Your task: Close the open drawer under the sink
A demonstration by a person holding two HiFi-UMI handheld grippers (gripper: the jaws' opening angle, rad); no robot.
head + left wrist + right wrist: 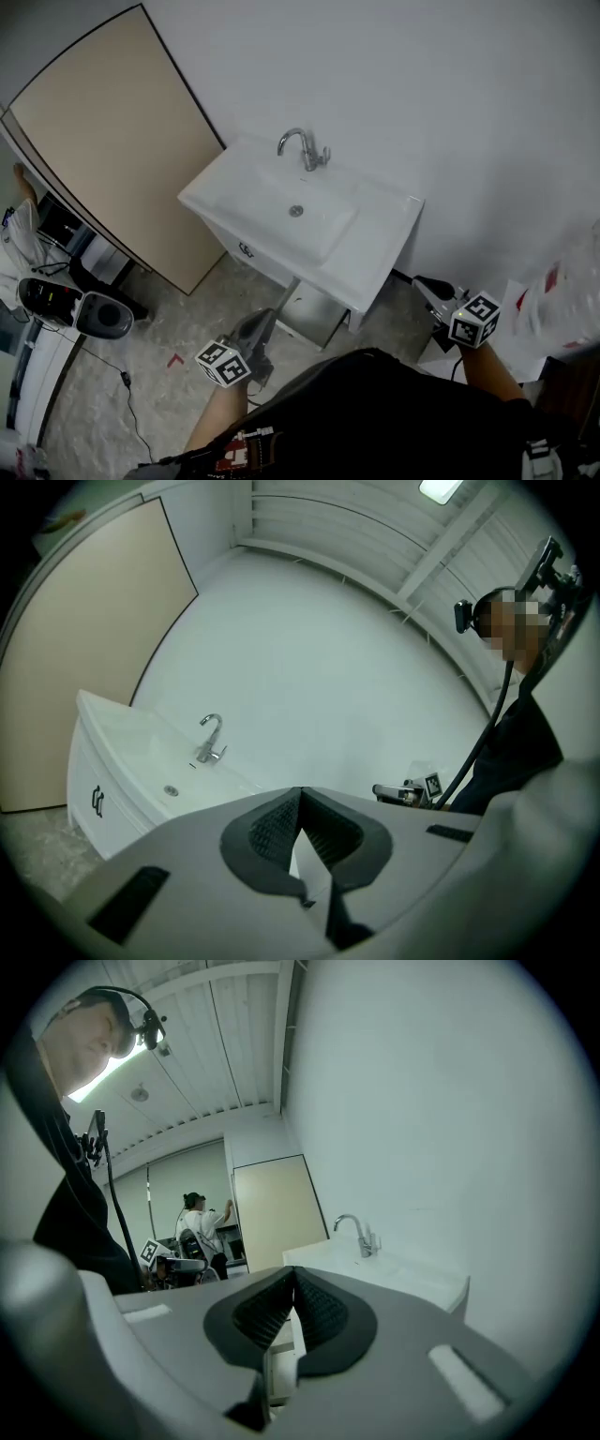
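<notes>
Sink (298,217) white, set against wall, faucet (302,147) at its back edge. Drawer (314,317) under sink's front edge, pulled out, open. L gripper (267,323) low, just in front of sink, by drawer's near left side; contact w/ drawer can't tell. Its jaws are closed together, nothing btwn them. R gripper (424,286) off sink's right end, near wall, apart from drawer; jaws also closed, empty. Beige door panel (112,141) leans at sink's left.

A plain white wall (450,103), a tall beige panel (112,141) at its left, pale marbled floor (187,319), a ceiling light (441,489) overhead.
</notes>
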